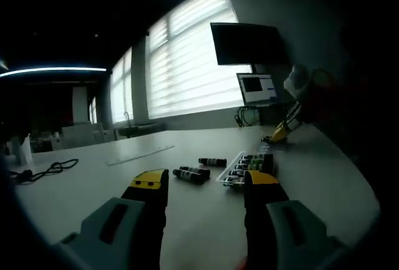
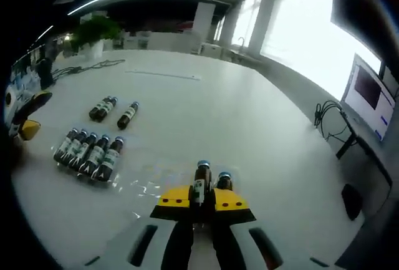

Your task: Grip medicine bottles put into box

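Several brown medicine bottles lie in a row in a clear box (image 2: 62,163), whose rim (image 1: 229,171) also faces the left gripper view. Three loose bottles lie beside it: a pair (image 2: 103,108) (image 1: 190,174) and a single bottle (image 2: 128,115) (image 1: 212,161). My right gripper (image 2: 203,199) is shut on an upright blue-capped bottle (image 2: 200,184). A second cap (image 2: 224,177) shows just behind its right tip, and I cannot tell whether that one is held. My left gripper (image 1: 206,184) is open above the table, short of the loose bottles. Each gripper shows small in the other's view, the right gripper (image 1: 278,133) and the left gripper (image 2: 26,120).
The white table (image 2: 206,114) runs far back. A clear plastic sheet (image 2: 149,183) glints in front of my right gripper. A laptop (image 1: 257,88) and a monitor (image 1: 246,42) stand at the far edge near black cables (image 2: 330,123). A long strip (image 2: 163,75) and a cord (image 1: 43,171) lie on the table.
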Tool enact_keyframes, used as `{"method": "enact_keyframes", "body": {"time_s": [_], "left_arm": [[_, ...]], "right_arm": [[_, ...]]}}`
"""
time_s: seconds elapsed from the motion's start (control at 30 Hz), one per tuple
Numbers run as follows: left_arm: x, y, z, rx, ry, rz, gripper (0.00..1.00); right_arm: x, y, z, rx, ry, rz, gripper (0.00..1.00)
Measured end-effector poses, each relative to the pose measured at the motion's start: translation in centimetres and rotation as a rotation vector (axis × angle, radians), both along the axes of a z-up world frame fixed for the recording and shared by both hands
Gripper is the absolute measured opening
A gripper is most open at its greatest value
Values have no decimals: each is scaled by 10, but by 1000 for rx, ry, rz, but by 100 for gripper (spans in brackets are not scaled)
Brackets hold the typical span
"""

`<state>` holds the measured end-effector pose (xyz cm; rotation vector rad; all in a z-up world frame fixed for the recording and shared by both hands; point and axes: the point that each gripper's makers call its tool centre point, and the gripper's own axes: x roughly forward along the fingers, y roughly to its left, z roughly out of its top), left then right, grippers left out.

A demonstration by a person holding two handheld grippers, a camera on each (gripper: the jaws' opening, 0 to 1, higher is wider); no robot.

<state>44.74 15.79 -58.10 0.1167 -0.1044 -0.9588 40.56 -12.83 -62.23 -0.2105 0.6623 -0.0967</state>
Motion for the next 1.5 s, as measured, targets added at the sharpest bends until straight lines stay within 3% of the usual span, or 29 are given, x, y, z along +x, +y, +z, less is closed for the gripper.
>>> {"method": "enact_keyframes", "body": {"time_s": [0.2, 0.47, 0.7, 1.03, 1.5], "left_arm": [[0, 0, 0, 1, 0, -1, 41], [-1, -1, 0, 4, -1, -1, 41], [-1, -1, 1, 5, -1, 1, 41], [-2, -2, 1, 8, -1, 0, 41], [-2, -2, 0, 9, 0, 1, 41]], "right_arm": [[1, -1, 0, -2, -1, 3, 7], [6, -8, 18, 16, -80, -17, 3], [7, -8, 4, 50, -64, -21, 0], [8, -2, 4, 46, -68, -11, 0], [7, -6, 3, 115, -124, -53, 0]]}}
